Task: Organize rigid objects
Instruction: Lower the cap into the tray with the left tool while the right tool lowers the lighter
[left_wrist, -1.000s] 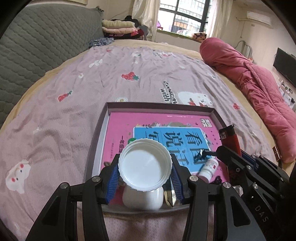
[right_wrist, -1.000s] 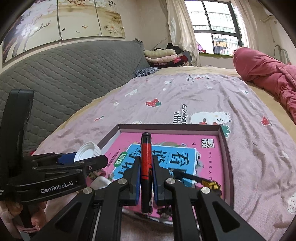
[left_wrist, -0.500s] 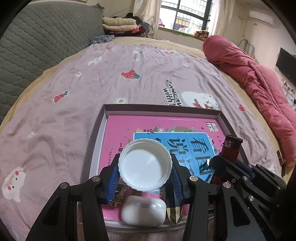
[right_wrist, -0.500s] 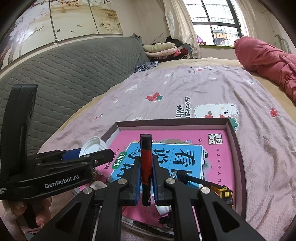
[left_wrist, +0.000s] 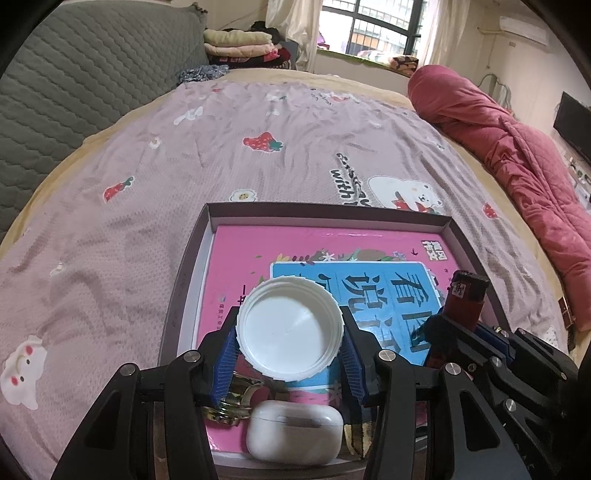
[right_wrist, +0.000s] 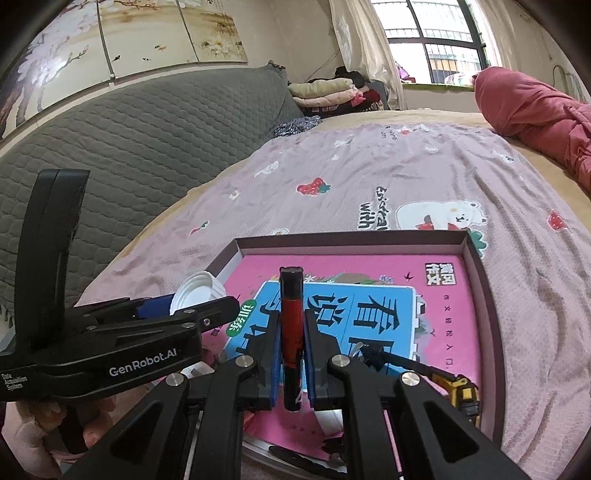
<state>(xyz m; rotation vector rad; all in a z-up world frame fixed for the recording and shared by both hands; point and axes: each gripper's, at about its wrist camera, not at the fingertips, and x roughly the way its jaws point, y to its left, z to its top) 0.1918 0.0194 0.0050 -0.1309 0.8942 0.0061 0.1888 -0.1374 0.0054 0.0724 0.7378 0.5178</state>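
The left gripper (left_wrist: 290, 347) is clamping a white plastic lid (left_wrist: 290, 328) by its ribbed rim, above the tray (left_wrist: 192, 266)'s near-left. The right gripper (right_wrist: 291, 354) is pinching a red lighter (right_wrist: 291, 332) mid-body. Both items are probably light, stiff and slippery.

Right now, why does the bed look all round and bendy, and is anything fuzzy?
Left wrist view: the fisheye lens bows the bedspread into a dome; the white lid looks sharp. Right wrist view: the tray edges curve, the window glares white, and the red lighter stays clear.
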